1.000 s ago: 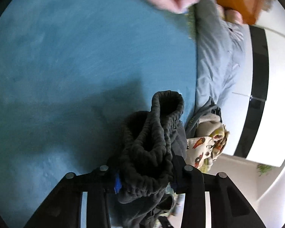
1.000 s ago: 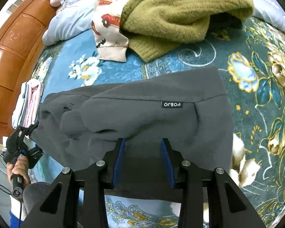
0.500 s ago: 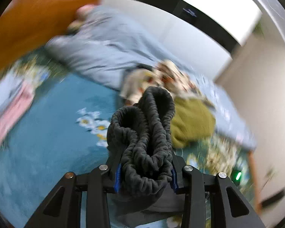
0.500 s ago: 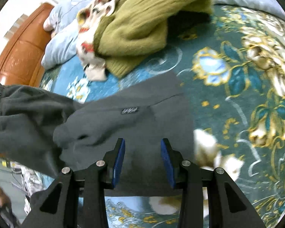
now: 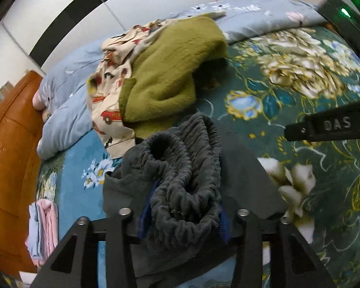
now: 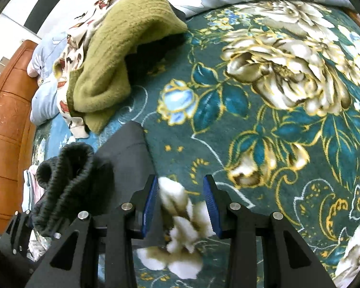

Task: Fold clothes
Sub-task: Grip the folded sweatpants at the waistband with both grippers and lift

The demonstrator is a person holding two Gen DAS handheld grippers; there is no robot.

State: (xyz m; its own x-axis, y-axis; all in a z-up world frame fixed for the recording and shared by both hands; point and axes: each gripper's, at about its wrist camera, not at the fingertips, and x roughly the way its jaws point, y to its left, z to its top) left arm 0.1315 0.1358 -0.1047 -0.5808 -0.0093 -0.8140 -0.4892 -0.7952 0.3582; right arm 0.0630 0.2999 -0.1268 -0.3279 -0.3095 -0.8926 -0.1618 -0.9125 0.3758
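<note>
Trousers [image 5: 187,175] bunched in left gripper [image 5: 183,218]; right gripper [image 6: 181,206] empty.

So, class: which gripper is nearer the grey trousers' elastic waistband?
Left. The left gripper is clamped on the waistband; the right gripper hangs open beside it, over the bedspread.

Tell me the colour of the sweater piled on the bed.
Olive green; the sweater shows best in the right wrist view.

Even, bright indoor light, no glare showing. Fisheye is bending both views hard, edges vignetting black. Floral bedspread [image 5: 300,76] ahead of the hand-held gripper is smearing slightly; shadows staying soft.
</note>
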